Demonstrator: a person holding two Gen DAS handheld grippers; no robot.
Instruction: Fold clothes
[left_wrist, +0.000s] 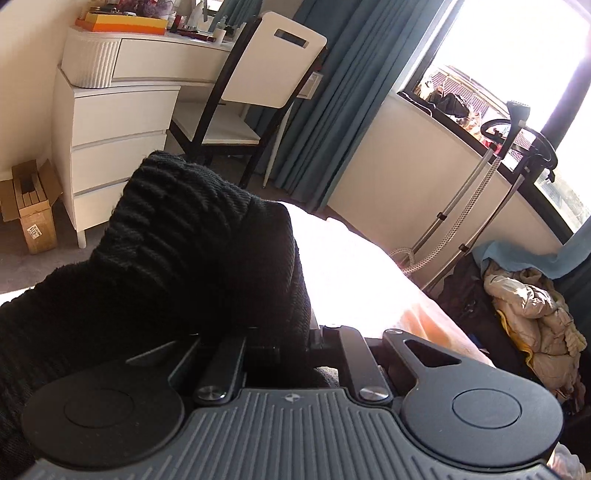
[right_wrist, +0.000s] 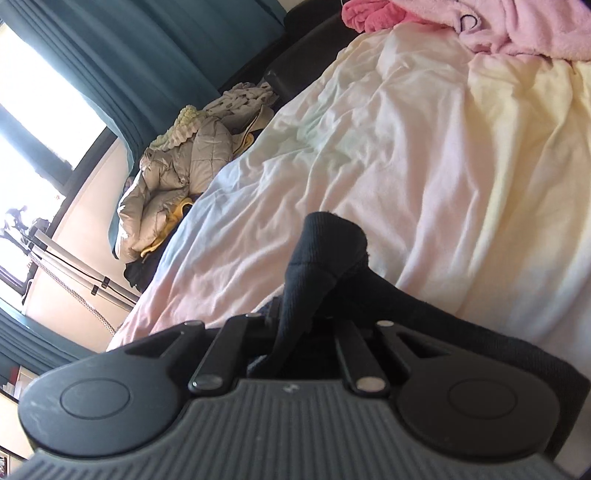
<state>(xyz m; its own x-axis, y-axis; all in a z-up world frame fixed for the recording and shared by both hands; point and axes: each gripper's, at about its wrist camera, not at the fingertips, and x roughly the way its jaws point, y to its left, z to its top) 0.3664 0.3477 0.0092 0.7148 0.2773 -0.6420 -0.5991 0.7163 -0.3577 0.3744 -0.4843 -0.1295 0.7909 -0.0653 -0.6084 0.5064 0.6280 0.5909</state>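
A black ribbed knit garment bulges up over my left gripper, which is shut on it; the cloth hides the fingertips and drapes off to the lower left. In the right wrist view, another part of the black knit garment stands up in a fold from my right gripper, which is shut on it too. The cloth trails off to the right over that gripper's body. Both grippers hang just above the bed's pale sheet.
A white dresser and white chair stand beyond the bed. Teal curtains frame the window. A garment steamer stand and a beige puffy jacket sit beside the bed. Pink clothes lie at the bed's far end.
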